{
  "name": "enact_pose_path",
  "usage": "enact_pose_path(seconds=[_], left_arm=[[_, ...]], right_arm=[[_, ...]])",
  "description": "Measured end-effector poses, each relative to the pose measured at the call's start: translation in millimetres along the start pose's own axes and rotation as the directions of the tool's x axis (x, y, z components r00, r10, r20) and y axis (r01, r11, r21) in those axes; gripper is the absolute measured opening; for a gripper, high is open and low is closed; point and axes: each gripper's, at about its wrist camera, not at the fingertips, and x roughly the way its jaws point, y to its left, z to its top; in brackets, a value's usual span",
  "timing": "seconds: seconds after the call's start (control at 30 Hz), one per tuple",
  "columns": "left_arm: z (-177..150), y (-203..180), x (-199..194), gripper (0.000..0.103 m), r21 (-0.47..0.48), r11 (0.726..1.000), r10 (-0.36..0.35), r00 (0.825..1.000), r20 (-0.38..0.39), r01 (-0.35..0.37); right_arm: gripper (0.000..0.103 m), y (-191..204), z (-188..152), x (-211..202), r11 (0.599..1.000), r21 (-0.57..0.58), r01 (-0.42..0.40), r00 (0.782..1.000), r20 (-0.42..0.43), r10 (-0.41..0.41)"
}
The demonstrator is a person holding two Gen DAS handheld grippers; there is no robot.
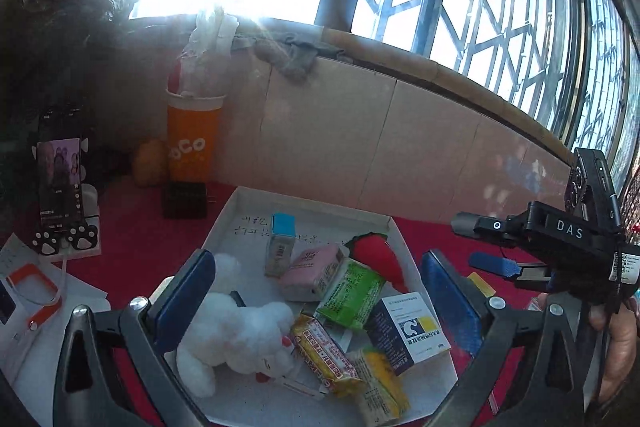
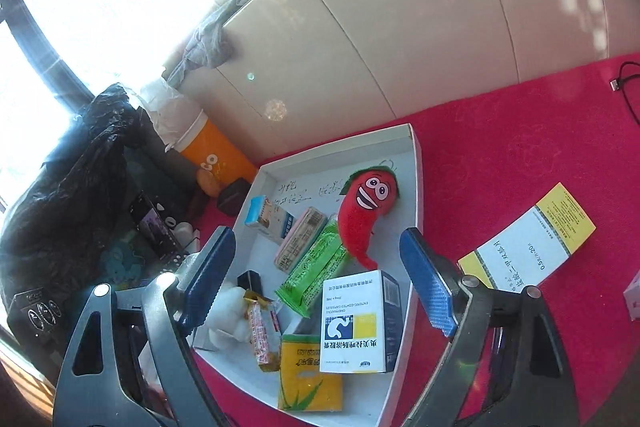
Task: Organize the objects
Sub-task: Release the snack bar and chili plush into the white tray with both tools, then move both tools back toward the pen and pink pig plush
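Observation:
A white tray (image 1: 236, 215) (image 2: 416, 187) on the red cloth holds a white plush bear (image 1: 236, 339) (image 2: 230, 311), a red chili plush (image 1: 376, 259) (image 2: 364, 215), a pink box (image 1: 312, 271) (image 2: 298, 243), a green packet (image 1: 352, 291) (image 2: 316, 271), a blue-topped box (image 1: 280, 243) (image 2: 266, 219), a white and navy medicine box (image 1: 408, 335) (image 2: 356, 323), a yellow snack bar (image 1: 324, 355) (image 2: 260, 327) and a yellow-green packet (image 1: 380, 387) (image 2: 310, 375). My left gripper (image 1: 316, 299) is open and empty above the tray. My right gripper (image 2: 320, 279) is open and empty over the tray; its body shows at the right of the left wrist view (image 1: 560, 239).
A yellow and white medicine box (image 2: 528, 243) lies on the red cloth right of the tray. An orange cup (image 1: 192, 143) (image 2: 216, 155), a black charger (image 1: 184, 203), a phone on a stand (image 1: 60, 183), a black bag (image 2: 68, 179) and papers (image 1: 36, 303) stand left. A tiled wall (image 1: 360, 135) is behind.

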Motion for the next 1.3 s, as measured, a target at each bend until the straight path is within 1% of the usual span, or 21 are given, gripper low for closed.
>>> enact_pose_path(seconds=[0.13, 0.23, 0.3, 0.4, 0.5, 0.57, 0.63, 0.7, 0.73, 0.8, 0.9, 0.93, 0.97, 1.07, 1.1, 1.13, 1.23, 1.27, 1.3], left_arm=[[2.2, -14.8, -10.4, 0.103, 0.021, 0.999, -0.032, 0.999, 0.016, 0.031], [4.9, -24.4, -18.7, 0.103, 0.037, 0.998, -0.049, 0.998, 0.034, 0.048], [5.8, -30.5, -22.6, 0.103, 0.049, 0.998, -0.053, 0.998, 0.042, 0.051], [5.1, -38.4, -25.4, 0.103, 0.068, 0.996, -0.054, 0.998, 0.043, 0.051], [2.3, -46.2, -24.9, 0.103, 0.083, 0.995, -0.065, 0.998, 0.026, 0.063], [-0.6, -53.0, -23.9, 0.103, 0.093, 0.992, -0.082, 0.997, 0.012, 0.08], [-5.6, -63.5, -21.5, 0.103, 0.111, 0.988, -0.106, 0.994, -0.013, 0.106], [-13.0, -76.4, -17.2, 0.103, 0.128, 0.981, -0.142, 0.988, -0.055, 0.148], [-18.5, -84.5, -14.1, 0.103, 0.136, 0.975, -0.165, 0.983, -0.084, 0.175], [-32.2, -103.4, -7.1, 0.103, 0.152, 0.961, -0.208, 0.967, -0.147, 0.23], [-59.7, -141.1, 5.1, 0.103, 0.163, 0.93, -0.283, 0.924, -0.256, 0.33], [-69.9, -154.9, 8.7, 0.103, 0.179, 0.918, -0.295, 0.911, -0.287, 0.354], [-79.7, -168.3, 13.1, 0.103, 0.203, 0.907, -0.296, 0.9, -0.32, 0.37], [-109.6, -204.7, 31.8, 0.103, 0.262, 0.875, -0.273, 0.862, -0.426, 0.407], [-116.8, -212.9, 38.7, 0.103, 0.276, 0.873, -0.252, 0.857, -0.45, 0.401], [-122.3, -218.8, 45.8, 0.103, 0.286, 0.878, -0.224, 0.857, -0.465, 0.384], [-129.6, -221.9, 64.0, 0.103, 0.282, 0.903, -0.16, 0.862, -0.48, 0.325], [-130.4, -220.4, 69.2, 0.103, 0.274, 0.911, -0.143, 0.861, -0.487, 0.307], [-131.3, -218.0, 74.5, 0.103, 0.26, 0.92, -0.133, 0.856, -0.5, 0.294]], right_arm=[[0.085, -4.6, -6.1, -30.4, 1.0, -0.004, -0.01, 0.999, 0.038, 0.011], [0.085, -10.8, -10.5, -57.0, 1.0, -0.013, 0.004, 0.997, 0.082, -0.003], [0.085, -16.1, -14.6, -74.5, 0.999, -0.02, 0.027, 0.993, 0.117, -0.025], [0.085, -25.8, -21.0, -97.2, 0.996, -0.033, 0.086, 0.984, 0.158, -0.08], [0.085, -45.0, -25.1, -119.6, 0.988, -0.023, 0.153, 0.969, 0.199, -0.145], [0.085, -61.3, -25.2, -132.7, 0.98, 0.002, 0.198, 0.955, 0.222, -0.194], [0.085, -82.2, -24.8, -146.7, 0.97, 0.038, 0.241, 0.94, 0.241, -0.243], [0.085, -106.4, -23.5, -158.7, 0.954, 0.079, 0.288, 0.922, 0.248, -0.299], [0.085, -120.9, -21.5, -164.7, 0.941, 0.101, 0.321, 0.908, 0.248, -0.337], [0.085, -151.2, -15.7, -170.0, 0.903, 0.126, 0.41, 0.873, 0.233, -0.429], [0.085, -199.5, -9.6, -161.4, 0.85, 0.162, 0.501, 0.845, 0.121, -0.521], [0.085, -211.5, -11.4, -161.2, 0.837, 0.182, 0.516, 0.836, 0.104, -0.538], [0.085, -216.9, -13.6, -161.4, 0.834, 0.187, 0.519, 0.834, 0.101, -0.542], [0.085, -220.9, -19.6, -154.8, 0.826, 0.148, 0.544, 0.822, 0.105, -0.56], [0.085, -222.2, -19.4, -148.7, 0.821, 0.129, 0.556, 0.817, 0.096, -0.568], [0.085, -224.2, -18.5, -142.2, 0.814, 0.113, 0.57, 0.81, 0.09, -0.58], [0.085, -231.2, -12.9, -126.3, 0.782, 0.085, 0.617, 0.778, 0.088, -0.623], [0.085, -234.1, -11.6, -121.7, 0.784, 0.084, 0.615, 0.781, 0.075, -0.62], [0.083, -238.1, -11.3, -115.7, 0.788, 0.08, 0.61, 0.788, 0.042, -0.614]])
